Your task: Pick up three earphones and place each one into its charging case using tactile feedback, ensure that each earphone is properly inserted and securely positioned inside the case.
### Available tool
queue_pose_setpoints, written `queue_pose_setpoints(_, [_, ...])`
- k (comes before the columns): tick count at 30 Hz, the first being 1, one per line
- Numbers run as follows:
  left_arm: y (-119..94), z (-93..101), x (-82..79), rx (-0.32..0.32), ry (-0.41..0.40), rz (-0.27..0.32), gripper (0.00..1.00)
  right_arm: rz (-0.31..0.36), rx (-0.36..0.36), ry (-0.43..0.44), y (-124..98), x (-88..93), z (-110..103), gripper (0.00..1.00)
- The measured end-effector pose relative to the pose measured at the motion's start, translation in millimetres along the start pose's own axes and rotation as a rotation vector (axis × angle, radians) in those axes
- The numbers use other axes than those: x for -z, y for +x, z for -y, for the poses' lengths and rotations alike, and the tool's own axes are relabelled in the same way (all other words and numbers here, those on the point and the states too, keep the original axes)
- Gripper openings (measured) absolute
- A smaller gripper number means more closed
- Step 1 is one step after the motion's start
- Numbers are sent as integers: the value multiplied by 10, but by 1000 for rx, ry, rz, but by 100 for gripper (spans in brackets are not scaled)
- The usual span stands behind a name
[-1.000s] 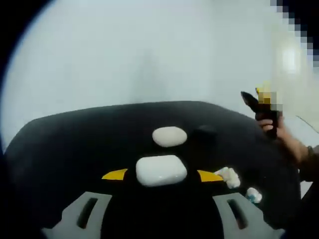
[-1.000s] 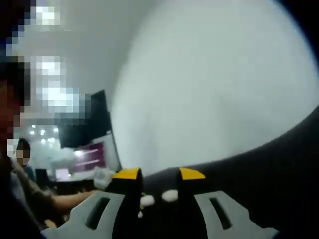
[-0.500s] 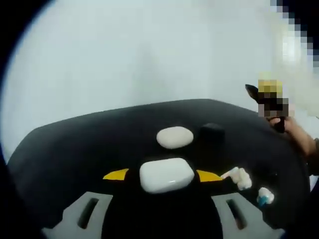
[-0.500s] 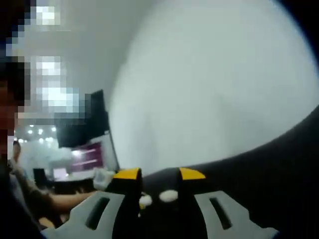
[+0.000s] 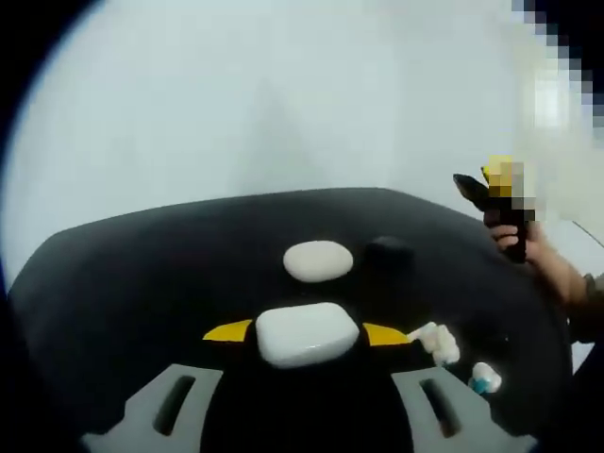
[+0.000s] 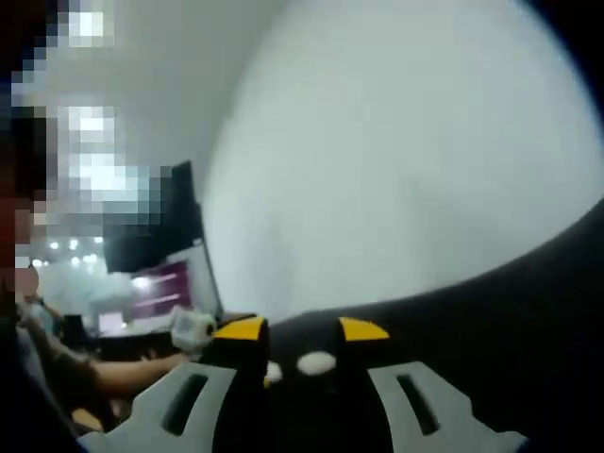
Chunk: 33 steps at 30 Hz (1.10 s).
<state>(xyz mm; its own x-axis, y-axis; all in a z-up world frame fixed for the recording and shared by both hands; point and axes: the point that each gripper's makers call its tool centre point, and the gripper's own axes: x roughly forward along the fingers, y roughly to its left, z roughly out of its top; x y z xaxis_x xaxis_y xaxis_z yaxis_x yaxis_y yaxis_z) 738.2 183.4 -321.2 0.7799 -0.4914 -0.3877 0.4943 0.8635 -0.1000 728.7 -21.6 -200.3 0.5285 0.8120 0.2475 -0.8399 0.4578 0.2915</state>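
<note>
White charging case (image 5: 307, 333) now sits squarely between the wide left tongs (image 5: 307, 332) on the black bench (image 5: 113, 274), earphones (image 5: 436, 342) loose beside it, while the right tongs (image 6: 302, 329) hover narrow, apparently empty.

Looks like an office or lab space: a black-covered worktop (image 5: 142, 274) set against a plain pale wall (image 5: 283, 104) across the upper frame of the left gripper view. At the left edge of the right gripper view, a dark monitor (image 6: 179, 222) above a lit purple screen (image 6: 160, 288), rows of small ceiling lights (image 6: 61, 245), and a seated person's forearm (image 6: 123, 373) on a desk
</note>
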Motion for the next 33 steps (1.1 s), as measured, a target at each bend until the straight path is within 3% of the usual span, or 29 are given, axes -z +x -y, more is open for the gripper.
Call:
queue_pose_setpoints(4, [-32, 54, -67, 21, 3, 19, 39, 2, -5, 2, 1, -2, -12, 30])
queue_pose_setpoints(11, [-177, 116, -315, 67, -43, 127, 39, 7, 0, -3, -14, -29, 0, 30])
queue_pose_setpoints(16, [-410, 490, -550, 181, 26, 222, 39, 17, 5, 4, -26, -49, 15, 30])
queue_pose_setpoints(19, [-491, 729, -614, 258, 53, 248, 40, 12, 8, 1, -25, -32, 20, 30])
queue_pose_setpoints(25, [-482, 953, -534, 329, 110, 227, 40, 8, 17, 8, -24, -23, 64, 30])
queue_pose_setpoints(30, [-470, 1283, -387, 479, 170, 175, 39, 28, 23, 10, -51, -77, 79, 30])
queue_pose_setpoints(33, [-484, 1519, -240, 557, 261, 132, 40, 32, 31, 16, -58, -86, 101, 30])
